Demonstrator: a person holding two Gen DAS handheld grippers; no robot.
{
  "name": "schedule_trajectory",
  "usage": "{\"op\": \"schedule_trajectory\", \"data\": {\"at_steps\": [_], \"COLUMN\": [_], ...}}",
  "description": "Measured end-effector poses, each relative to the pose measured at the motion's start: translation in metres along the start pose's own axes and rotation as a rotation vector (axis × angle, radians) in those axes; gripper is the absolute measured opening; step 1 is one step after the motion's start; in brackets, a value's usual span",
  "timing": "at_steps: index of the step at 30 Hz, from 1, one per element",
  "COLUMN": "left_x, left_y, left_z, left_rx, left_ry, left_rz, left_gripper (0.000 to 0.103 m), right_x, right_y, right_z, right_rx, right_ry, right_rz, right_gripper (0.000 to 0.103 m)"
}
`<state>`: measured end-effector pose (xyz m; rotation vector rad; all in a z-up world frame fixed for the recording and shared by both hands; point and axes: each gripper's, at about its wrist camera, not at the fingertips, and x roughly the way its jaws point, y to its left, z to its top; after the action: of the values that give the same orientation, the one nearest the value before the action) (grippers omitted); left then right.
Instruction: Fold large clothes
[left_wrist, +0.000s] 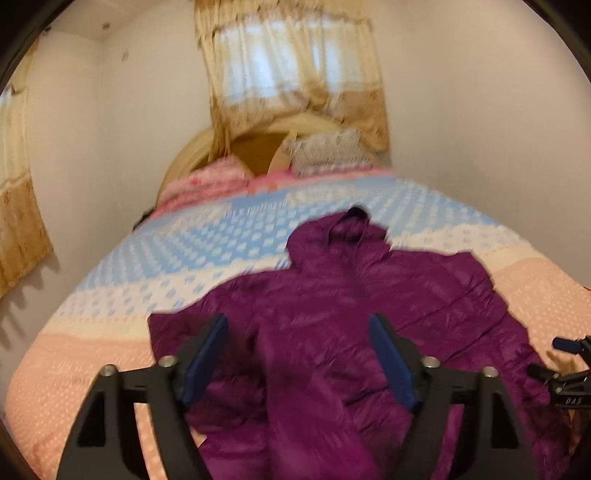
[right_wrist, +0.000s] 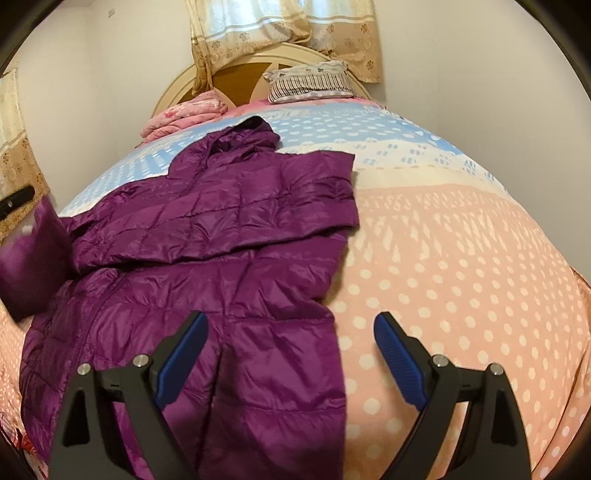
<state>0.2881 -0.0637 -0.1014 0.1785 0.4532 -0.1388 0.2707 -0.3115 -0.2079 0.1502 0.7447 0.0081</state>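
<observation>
Two grippers, left (left_wrist: 297, 325) and right (right_wrist: 291, 325), spread; one jacket (right_wrist: 207, 236).

Left wrist view is motion-blurred throughout; right wrist view is sharp except a smeared purple patch at its left edge. Soft, even indoor light, brightest at the curtained window (left_wrist: 291, 62). Strong fisheye bulge on the bed (right_wrist: 461, 258), dark vignette in corners. Faint shadows only.

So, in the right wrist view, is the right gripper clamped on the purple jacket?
No, the right gripper has its jaws spread wide above the purple jacket, with nothing pinched between them.
</observation>
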Motion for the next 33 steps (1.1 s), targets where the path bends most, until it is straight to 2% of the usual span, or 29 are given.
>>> {"op": "schedule_trajectory", "data": {"at_steps": [2, 5, 10, 14, 18, 21, 25, 30, 31, 33], "left_x": [-0.001, -0.002, -0.010, -0.015, -0.007, 0.006, 0.028, 0.040, 0.040, 0.040], "left_y": [-0.008, -0.003, 0.041, 0.087, 0.129, 0.153, 0.177, 0.182, 0.182, 0.181], "left_z": [0.002, 0.004, -0.007, -0.020, -0.040, -0.062, -0.091, -0.113, -0.115, -0.120], "left_rx": [0.011, 0.005, -0.039, -0.068, -0.111, -0.130, -0.185, -0.218, -0.220, -0.218], "left_ry": [-0.002, -0.004, -0.015, -0.013, 0.048, 0.126, 0.231, 0.296, 0.302, 0.307], "left_rz": [-0.015, -0.011, 0.083, 0.185, 0.278, 0.355, 0.344, 0.308, 0.302, 0.291], "left_gripper": [0.091, 0.092, 0.092, 0.092, 0.093, 0.093, 0.092, 0.092, 0.092, 0.092], "right_x": [0.002, 0.002, -0.010, -0.019, -0.019, -0.019, -0.014, 0.004, 0.008, 0.014], "right_y": [-0.001, 0.000, 0.020, 0.062, 0.113, 0.151, 0.196, 0.235, 0.239, 0.237], "right_z": [0.000, 0.003, 0.014, 0.024, 0.022, 0.015, 0.000, -0.022, -0.024, -0.020], "right_rx": [0.000, -0.006, -0.043, -0.141, -0.262, -0.365, -0.473, -0.597, -0.606, -0.573], "right_ry": [0.005, 0.017, 0.018, 0.013, 0.029, 0.042, 0.061, 0.096, 0.102, 0.124], "right_rz": [-0.001, 0.008, 0.043, 0.121, 0.193, 0.236, 0.284, 0.281, 0.276, 0.285], "right_gripper": [0.093, 0.093, 0.093, 0.093, 0.093, 0.093, 0.093, 0.093, 0.089, 0.068]}}
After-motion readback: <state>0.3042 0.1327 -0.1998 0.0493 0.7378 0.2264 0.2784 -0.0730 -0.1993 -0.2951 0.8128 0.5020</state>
